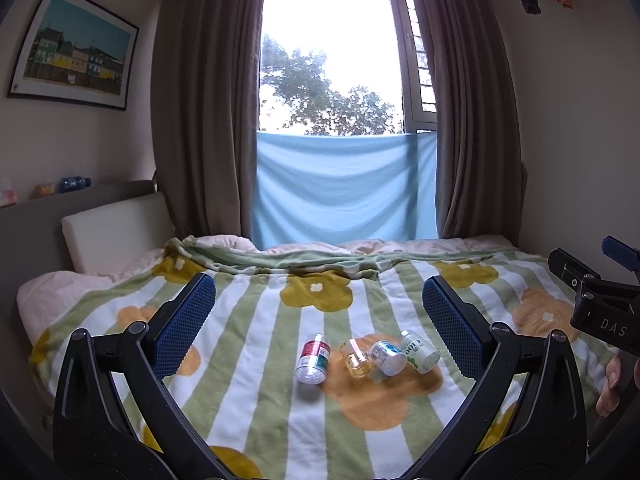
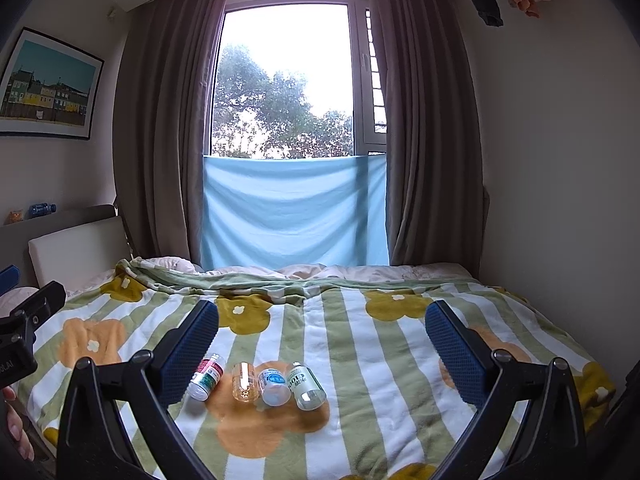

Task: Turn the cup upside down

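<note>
A small clear glass cup [image 1: 357, 361] lies on its side on the striped flower blanket [image 1: 256, 360], among small bottles. It also shows in the right wrist view [image 2: 245, 382]. My left gripper [image 1: 319, 324] is open and empty, held above the blanket on the near side of the cup. My right gripper [image 2: 322, 344] is open and empty too, with the cup low and left between its fingers. The right gripper's body [image 1: 600, 300] shows at the right edge of the left wrist view.
A red-labelled bottle [image 1: 313, 359], a blue-labelled bottle [image 1: 387, 357] and a green-labelled bottle [image 1: 419, 351] lie beside the cup. A white pillow [image 1: 116, 232] and headboard are at the left. Curtains and a blue cloth [image 1: 344, 188] hang beyond the bed.
</note>
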